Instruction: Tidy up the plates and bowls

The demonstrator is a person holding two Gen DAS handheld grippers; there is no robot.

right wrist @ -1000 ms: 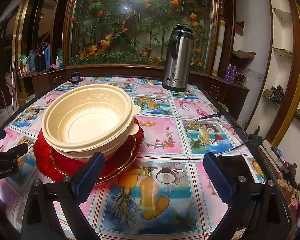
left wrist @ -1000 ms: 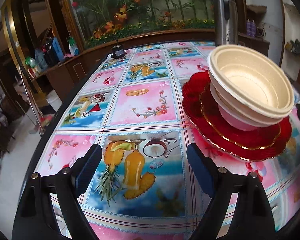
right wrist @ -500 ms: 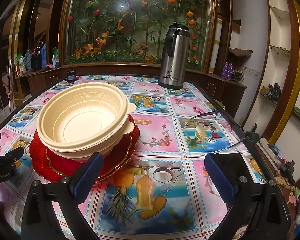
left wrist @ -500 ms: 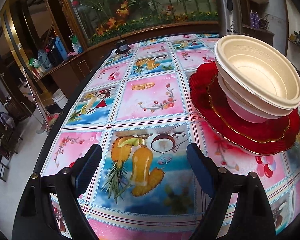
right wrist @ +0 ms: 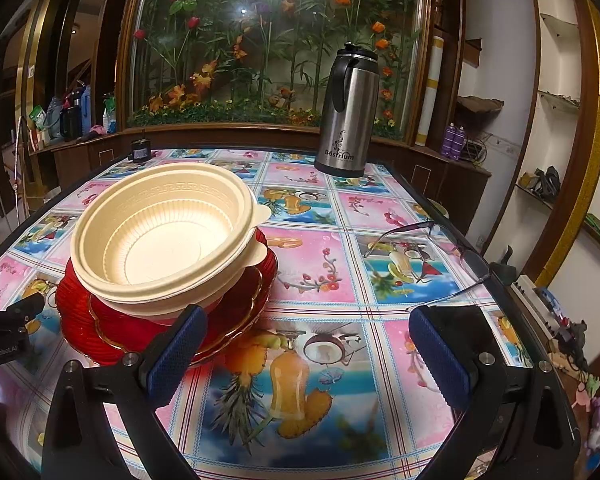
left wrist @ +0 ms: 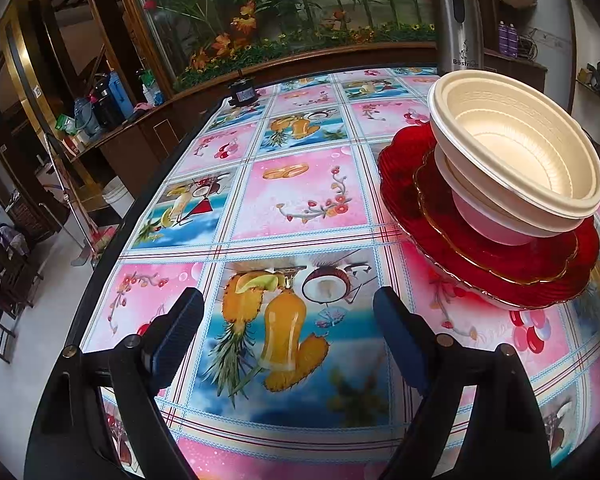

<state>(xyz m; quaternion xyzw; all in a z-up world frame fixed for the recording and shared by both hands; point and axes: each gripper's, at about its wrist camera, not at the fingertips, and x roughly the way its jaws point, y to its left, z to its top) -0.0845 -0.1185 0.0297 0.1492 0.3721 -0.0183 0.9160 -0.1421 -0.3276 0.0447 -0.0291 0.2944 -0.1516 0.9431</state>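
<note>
The left gripper (left wrist: 288, 320) is held with its blue pads spread wide, and nothing is pinched between them; only the printed tablecloth (left wrist: 300, 208) is seen in the gap. The right gripper (right wrist: 306, 352) is likewise spread, and nothing is gripped by it, though its left pad is seen just in front of the rim of the red plates (right wrist: 236, 320); whether the pad touches the rim cannot be told.

Beyond the pads, the stack is found. Two red plates with gilt, scalloped edges are set one on the other, and the cream bowls (right wrist: 164, 236) are nested on top, the upper bowl seated slightly askew so that a tab sticks out toward the right in the right wrist view. In the left wrist view the same bowls (left wrist: 516, 152) are seen leaning over the plates (left wrist: 480, 256), to the right of the left gripper.

Farther out, a steel thermos jug (right wrist: 350, 112) is stood near the far edge of the table, and a pair of spectacles (right wrist: 428, 256) is laid near the right edge.

The sorting appears largely done, so the risk is judged to lie in any further handling. The tilted top bowl could be knocked off if the stack is nudged by the near right pad. The light bowls could be crushed or flipped if pinched at one rim only. The spectacles could be swept off the table by a wide swing of the right gripper.
</note>
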